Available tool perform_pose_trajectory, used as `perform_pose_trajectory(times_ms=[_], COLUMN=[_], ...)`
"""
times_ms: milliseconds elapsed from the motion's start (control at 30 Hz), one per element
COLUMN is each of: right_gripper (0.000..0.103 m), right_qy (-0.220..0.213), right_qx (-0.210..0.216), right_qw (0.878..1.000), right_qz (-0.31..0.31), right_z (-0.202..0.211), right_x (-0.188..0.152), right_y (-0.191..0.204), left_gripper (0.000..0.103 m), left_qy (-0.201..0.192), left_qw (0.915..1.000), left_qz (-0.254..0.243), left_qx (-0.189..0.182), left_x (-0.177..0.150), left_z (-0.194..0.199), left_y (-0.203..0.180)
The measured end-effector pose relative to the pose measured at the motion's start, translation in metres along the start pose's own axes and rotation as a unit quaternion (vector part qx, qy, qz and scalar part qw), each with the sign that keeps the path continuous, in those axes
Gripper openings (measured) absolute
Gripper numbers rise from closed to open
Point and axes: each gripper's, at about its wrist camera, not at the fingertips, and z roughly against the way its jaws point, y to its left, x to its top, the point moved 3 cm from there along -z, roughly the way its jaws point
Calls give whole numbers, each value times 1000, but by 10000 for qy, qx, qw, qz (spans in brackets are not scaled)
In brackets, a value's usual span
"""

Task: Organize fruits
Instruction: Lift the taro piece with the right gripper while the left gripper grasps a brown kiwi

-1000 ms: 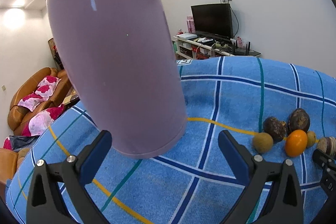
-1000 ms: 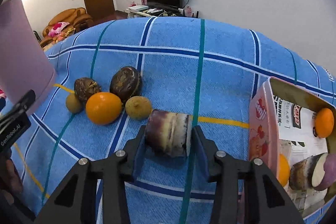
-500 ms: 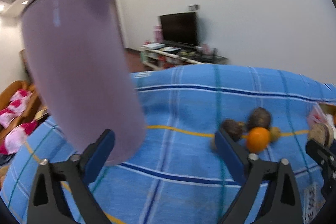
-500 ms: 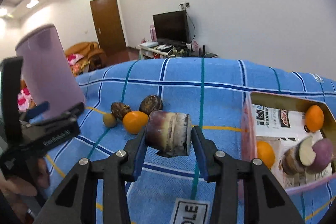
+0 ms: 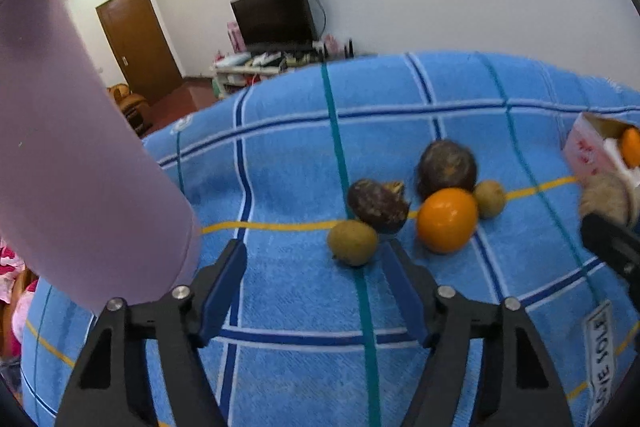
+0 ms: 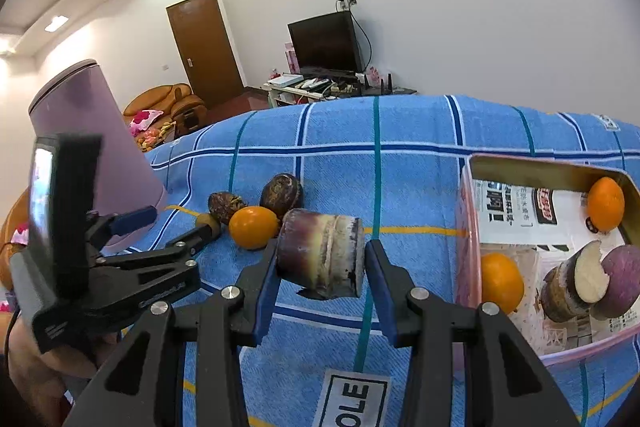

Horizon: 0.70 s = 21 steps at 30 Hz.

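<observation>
Below me lies a blue plaid blanket [image 6: 420, 179]; behind it a television [image 6: 326, 43], brown door [image 6: 204, 47] and purple kettle [image 6: 92, 143]. Five fruits lie loose: one orange [image 5: 447, 219], two dark [image 5: 447, 165], two olive [image 5: 353, 241]. My right gripper [image 6: 320, 267] pinches a sugarcane piece [image 6: 322, 253] beside the pink box [image 6: 470, 227]; my left gripper [image 5: 312, 291] is spread.

We find the lavender jug [image 5: 76, 163] left of our left gripper [image 5: 316, 291] blurred and cropped; right of it, the pink box [image 5: 588, 151] runs off-frame, its contents mostly hidden.
</observation>
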Motion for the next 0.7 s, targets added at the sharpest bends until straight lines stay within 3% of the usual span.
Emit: perform_pose_trajectory(times_ms=[100, 200, 367, 533, 700], right_gripper=[44, 44, 44, 44, 44], right_qy=[32, 40, 48, 24, -108], right_qx=[14, 17, 21, 24, 91], right_qw=[10000, 10000, 10000, 10000, 9999], right_qz=[-47, -35, -22, -51, 18], right_z=[-2, -2, -3, -4, -1], right_x=[0, 1, 2, 3, 3], right_y=[-2, -2, -2, -2, 1], left_gripper=[69, 60, 30, 30, 30], left_qy=[132, 351, 379, 230, -428], left_qw=[9996, 9990, 9954, 9925, 9907], left_qz=[147, 148, 403, 884, 1261], left_qx=[-217, -251, -779, -809, -268], left_x=[8, 9, 7, -2, -16], left_z=[-12, -24, -25, -11, 26], left_y=[1, -3, 2, 15, 23])
